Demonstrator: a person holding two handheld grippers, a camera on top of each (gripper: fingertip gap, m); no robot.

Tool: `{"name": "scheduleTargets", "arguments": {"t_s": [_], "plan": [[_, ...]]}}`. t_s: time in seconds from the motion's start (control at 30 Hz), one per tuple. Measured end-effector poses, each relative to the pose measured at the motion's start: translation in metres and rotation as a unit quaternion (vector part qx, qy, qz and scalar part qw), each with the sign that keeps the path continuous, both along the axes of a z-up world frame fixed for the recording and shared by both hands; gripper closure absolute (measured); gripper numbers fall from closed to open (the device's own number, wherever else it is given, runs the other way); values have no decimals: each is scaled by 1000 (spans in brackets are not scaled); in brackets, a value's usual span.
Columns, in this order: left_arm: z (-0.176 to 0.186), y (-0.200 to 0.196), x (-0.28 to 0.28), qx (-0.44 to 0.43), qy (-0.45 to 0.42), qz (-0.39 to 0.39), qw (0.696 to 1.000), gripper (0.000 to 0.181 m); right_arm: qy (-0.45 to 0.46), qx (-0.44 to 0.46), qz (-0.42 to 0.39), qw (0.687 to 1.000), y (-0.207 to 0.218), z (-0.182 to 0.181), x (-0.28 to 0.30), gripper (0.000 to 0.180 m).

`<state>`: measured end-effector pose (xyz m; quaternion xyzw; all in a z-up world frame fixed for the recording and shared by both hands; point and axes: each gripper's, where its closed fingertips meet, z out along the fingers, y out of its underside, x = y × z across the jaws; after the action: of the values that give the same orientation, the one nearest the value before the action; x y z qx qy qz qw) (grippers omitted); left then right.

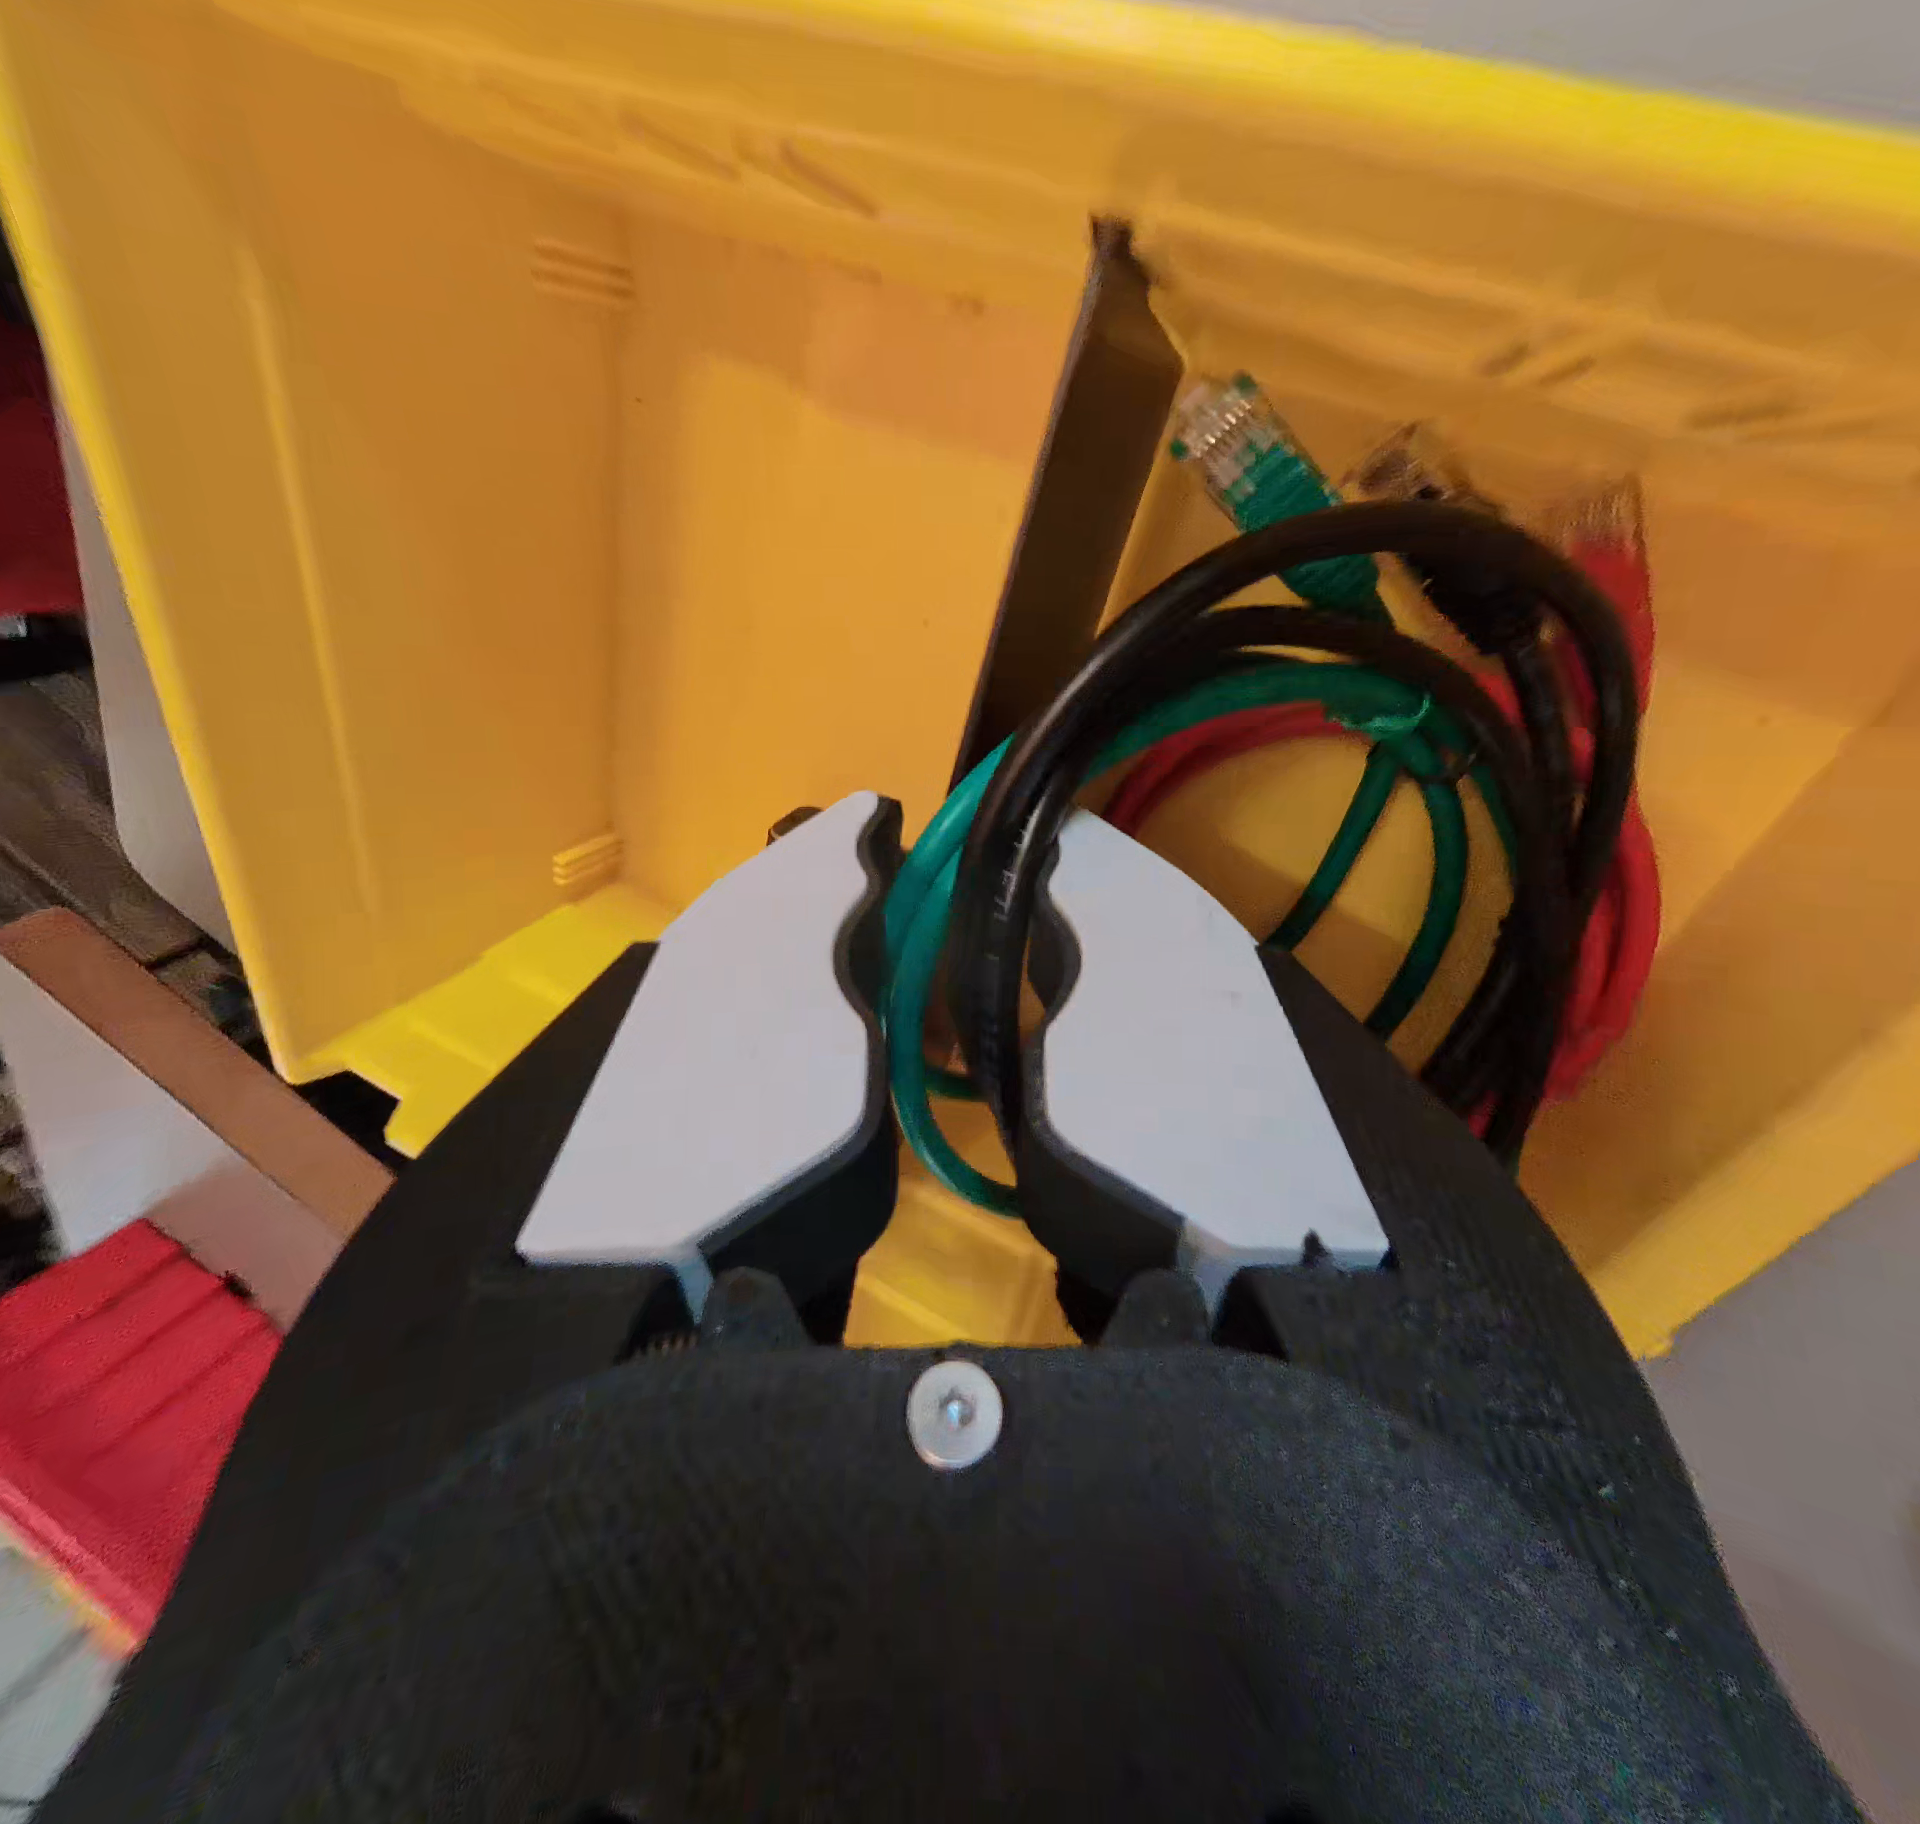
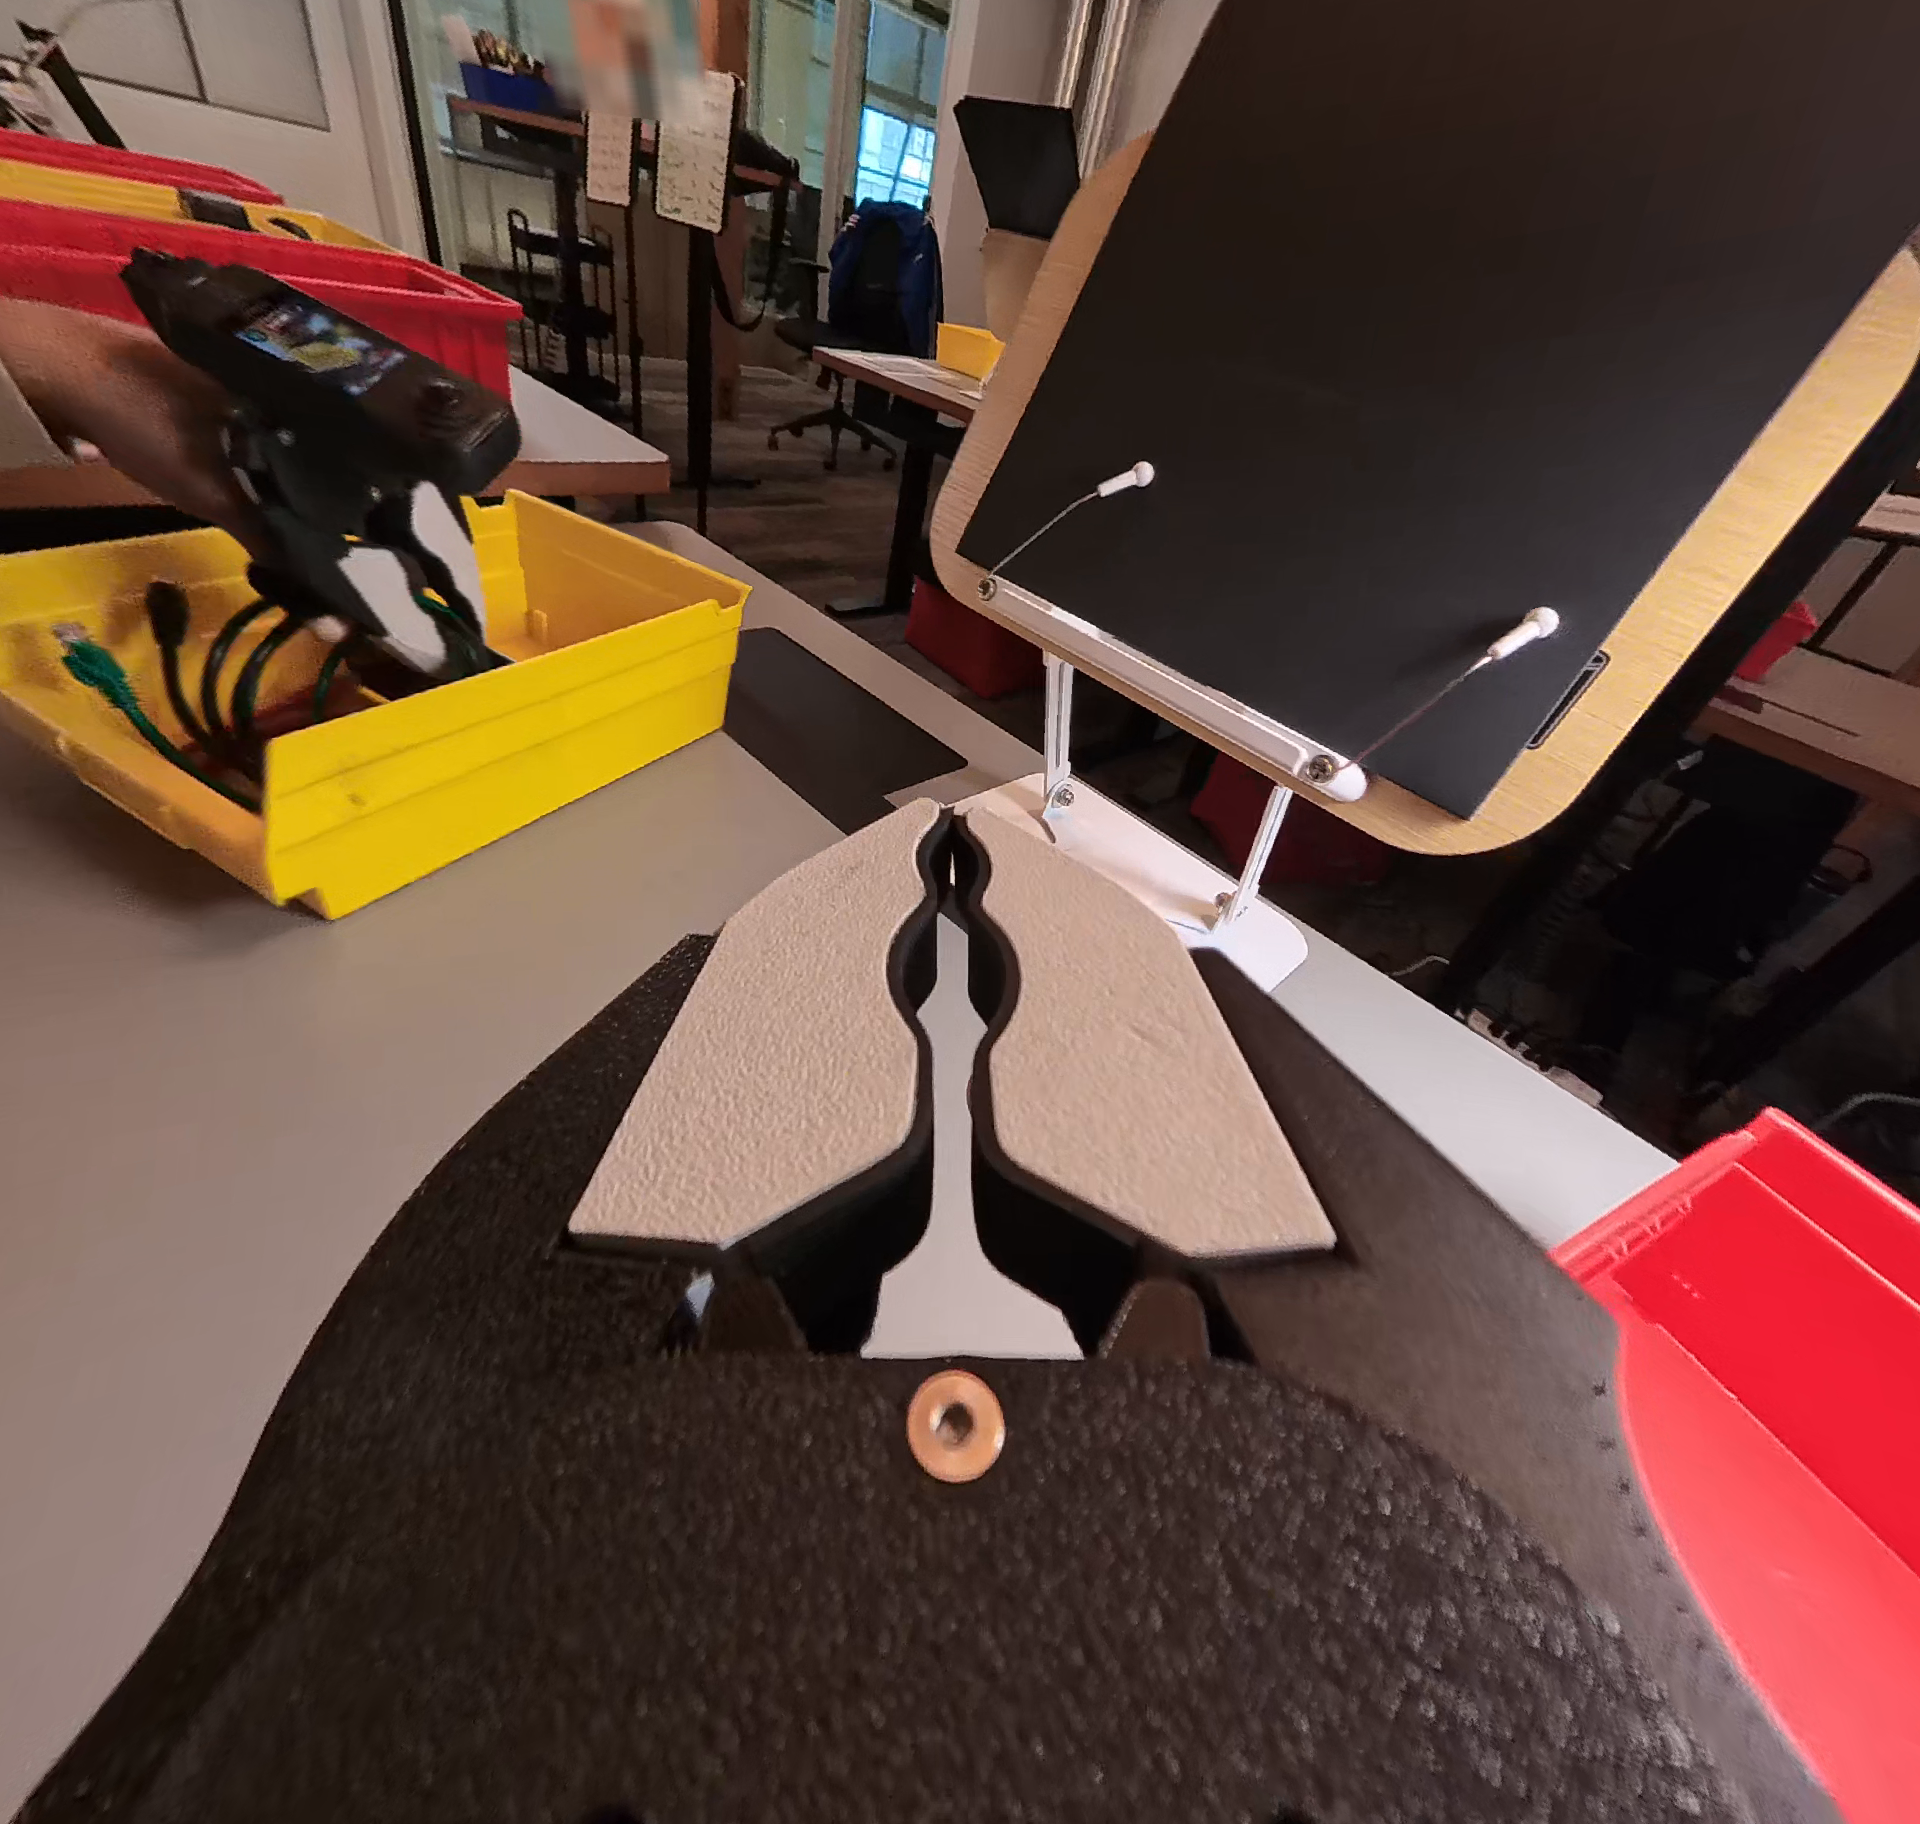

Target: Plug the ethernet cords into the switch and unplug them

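A bundle of coiled ethernet cords lies in the right compartment of a yellow bin (image 1: pixel 416 527): a green cord (image 1: pixel 904 995), a black cord (image 1: pixel 992 943) and a red cord (image 1: pixel 1600 974). The green cord's clear plug (image 1: pixel 1236 444) points up against the bin wall. My left gripper (image 1: pixel 971 839) is shut on loops of the green and black cords. The right wrist view shows it (image 2: pixel 442 644) reaching down into the bin (image 2: pixel 468 766). My right gripper (image 2: pixel 951 824) is shut and empty above the table. No switch shows in either view.
A black divider (image 1: pixel 1081 486) splits the bin. A tilted black board on a white stand (image 2: pixel 1174 901) is just beyond my right gripper. A red bin (image 2: pixel 1766 1359) sits at the right and a black mat (image 2: pixel 831 714) beside the yellow bin. More red and yellow bins (image 2: pixel 260 257) stand far left. The left gripper's tips are roughly 45 cm from the right gripper's.
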<state>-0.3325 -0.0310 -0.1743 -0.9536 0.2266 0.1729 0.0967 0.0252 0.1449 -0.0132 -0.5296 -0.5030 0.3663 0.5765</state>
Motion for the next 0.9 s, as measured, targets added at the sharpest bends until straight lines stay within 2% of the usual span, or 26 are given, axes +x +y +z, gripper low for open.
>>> {"name": "scheduleTargets", "arguments": {"t_s": [0.03, 0.17, 0.33, 0.4, 0.6, 0.7, 0.77, 0.9], "plan": [[1, 7, 0, 18, -8, 21, 1000, 159, 1, -6, 0, 1000, 2, -1, 0, 180], [3, 19, 5, 33, -34, 27, 999, 160, -4, -21, 3, 1000, 6, -10, -2, 180], [35, 30, 4, 49, -153, 8, 987, 150, -21, -14, 9, 1000, 3, -18, -7, 180], [44, 36, -8, 40, -193, 17, 980, 137, -26, -15, 15, 999, 1, -21, -10, 180], [66, 41, -1, -5, -332, -14, 943, 137, -54, 0, 31, 998, -3, -34, -12, 180], [52, 18, 17, -84, -293, -66, 950, 141, -58, -8, 36, 998, 1, -40, -14, 180], [47, 9, 33, -105, -267, -113, 951, 142, -64, -16, 38, 997, 4, -47, -16, 180], [85, 24, 58, -8, -341, -164, 926, 146, -80, -31, 45, 995, 5, -62, -22, 180]]}}
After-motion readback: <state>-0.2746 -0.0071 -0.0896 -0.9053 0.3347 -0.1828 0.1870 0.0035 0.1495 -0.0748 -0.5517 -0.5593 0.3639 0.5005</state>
